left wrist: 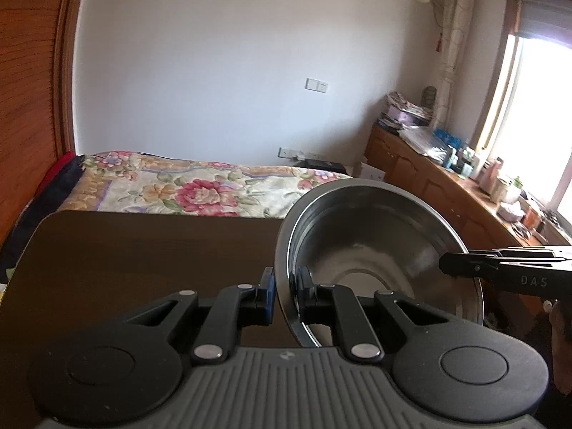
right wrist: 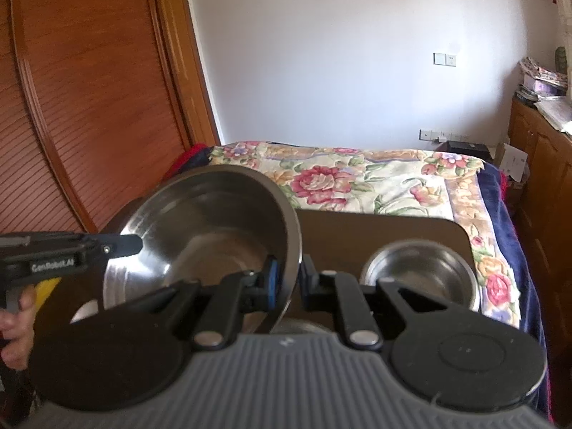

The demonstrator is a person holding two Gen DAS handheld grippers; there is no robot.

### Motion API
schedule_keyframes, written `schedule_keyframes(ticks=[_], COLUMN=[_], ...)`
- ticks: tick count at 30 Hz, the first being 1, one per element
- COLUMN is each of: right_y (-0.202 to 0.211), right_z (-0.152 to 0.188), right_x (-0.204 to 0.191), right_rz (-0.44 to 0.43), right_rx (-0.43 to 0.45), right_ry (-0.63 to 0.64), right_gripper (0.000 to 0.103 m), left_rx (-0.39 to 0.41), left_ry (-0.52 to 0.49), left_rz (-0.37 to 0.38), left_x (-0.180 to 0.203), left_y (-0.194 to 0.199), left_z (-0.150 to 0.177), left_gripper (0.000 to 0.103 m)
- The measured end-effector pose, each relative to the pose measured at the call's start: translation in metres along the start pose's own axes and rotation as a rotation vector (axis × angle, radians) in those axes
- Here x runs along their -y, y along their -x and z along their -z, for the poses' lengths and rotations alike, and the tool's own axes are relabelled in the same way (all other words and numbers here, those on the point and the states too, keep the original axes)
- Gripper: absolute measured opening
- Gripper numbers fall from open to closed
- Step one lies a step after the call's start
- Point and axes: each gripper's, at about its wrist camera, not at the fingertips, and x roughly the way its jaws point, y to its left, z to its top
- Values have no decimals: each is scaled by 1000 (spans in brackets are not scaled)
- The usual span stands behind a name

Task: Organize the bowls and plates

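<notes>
A large steel bowl [left wrist: 357,236] hangs tilted above the dark table [left wrist: 143,250], held by its rim from both sides. My left gripper [left wrist: 286,291] is shut on the bowl's left rim, one finger inside and one outside. My right gripper [left wrist: 445,264] pinches the opposite rim. In the right wrist view the large steel bowl [right wrist: 200,236] fills the left half, with my right gripper [right wrist: 289,279] shut on its right rim and my left gripper [right wrist: 137,243] on the far edge. A small steel bowl [right wrist: 418,271] stands on the table [right wrist: 375,228] at the right.
A bed with a flowered cover [left wrist: 178,186] lies right behind the table. Wooden cupboards [left wrist: 447,193] with clutter on top run along the right under the window. A louvred wooden door [right wrist: 89,107] stands at the left. Another steel rim [right wrist: 296,325] shows just under my right gripper.
</notes>
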Motion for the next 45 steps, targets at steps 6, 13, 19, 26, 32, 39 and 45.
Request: schedule_keyframes(ticks=[6, 13, 19, 26, 32, 39, 45], right_y=[13, 13, -4, -38, -63, -91, -105], right_z=[20, 30, 26, 17, 14, 17, 18], right_x=[3, -8, -22, -25, -26, -19, -16], right_rz=[-7, -27, -50, -63, -65, -64, -58], right_rx=[-4, -9, -12, -35, -62, -109, -135], right_ry=[-21, -15, 5, 16, 8, -2, -24], right_gripper=[15, 15, 15, 15, 15, 15, 15], left_rx=[-28, -27, -20, -44, -74, -121, -142], left_ry=[1, 9, 34, 64, 77, 79, 76], left_rz=[2, -39, -76, -105, -111, -104, -106], left_x=[7, -5, -31, -55, -67, -74, -78], left_y=[14, 22, 14, -19, -50, -79, -95], left_z=[21, 24, 14, 3, -5, -2, 0], left_gripper=[35, 35, 35, 35, 35, 35, 35])
